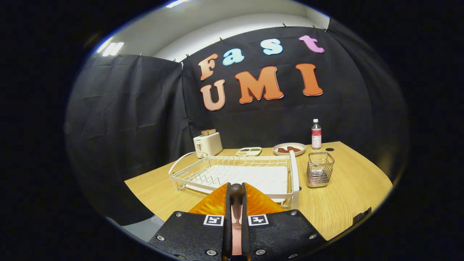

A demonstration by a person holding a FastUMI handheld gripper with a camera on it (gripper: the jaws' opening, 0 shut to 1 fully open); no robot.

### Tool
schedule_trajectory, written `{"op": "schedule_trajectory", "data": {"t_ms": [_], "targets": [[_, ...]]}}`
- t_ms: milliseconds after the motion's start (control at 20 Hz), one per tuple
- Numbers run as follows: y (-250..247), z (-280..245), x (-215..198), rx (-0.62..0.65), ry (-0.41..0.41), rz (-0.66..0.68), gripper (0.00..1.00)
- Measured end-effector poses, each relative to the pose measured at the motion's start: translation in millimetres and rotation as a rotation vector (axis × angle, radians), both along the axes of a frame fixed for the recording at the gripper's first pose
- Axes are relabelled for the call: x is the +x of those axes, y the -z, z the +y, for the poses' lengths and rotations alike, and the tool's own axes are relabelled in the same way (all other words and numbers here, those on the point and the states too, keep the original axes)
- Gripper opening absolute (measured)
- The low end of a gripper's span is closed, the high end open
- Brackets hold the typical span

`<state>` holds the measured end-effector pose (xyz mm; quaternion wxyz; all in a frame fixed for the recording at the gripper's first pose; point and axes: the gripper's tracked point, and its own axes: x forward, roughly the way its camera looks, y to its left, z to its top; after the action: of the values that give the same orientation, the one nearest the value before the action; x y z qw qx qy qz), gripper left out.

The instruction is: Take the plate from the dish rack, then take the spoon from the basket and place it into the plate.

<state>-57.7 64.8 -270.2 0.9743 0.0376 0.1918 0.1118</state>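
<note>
Between the closed fingers of the gripper [236,195] sits one spoon [236,208], clamped on both sides, with a pinkish handle and a dark rounded end pointing forward. Just under and ahead of the fingers lies one orange ribbed plate [259,203] on the wooden table [348,181]. Beyond it stands one white dish rack [232,174], and beside that one wire basket [319,169]. Farther back are one toaster [207,144], one bottle [316,134] and two food dishes [289,149].

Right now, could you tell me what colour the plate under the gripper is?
Translucent orange, ribbed plate, in the gripper view.
</note>
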Motion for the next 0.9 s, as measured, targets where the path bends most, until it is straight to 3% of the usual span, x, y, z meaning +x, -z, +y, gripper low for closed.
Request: {"op": "schedule_trajectory", "data": {"t_ms": [500,900], "targets": [[25.3,-6.8,-27.8,0.005,-0.036,0.055,0.10],[59.2,-15.3,-36.2,-0.024,-0.005,0.143,0.13]]}}
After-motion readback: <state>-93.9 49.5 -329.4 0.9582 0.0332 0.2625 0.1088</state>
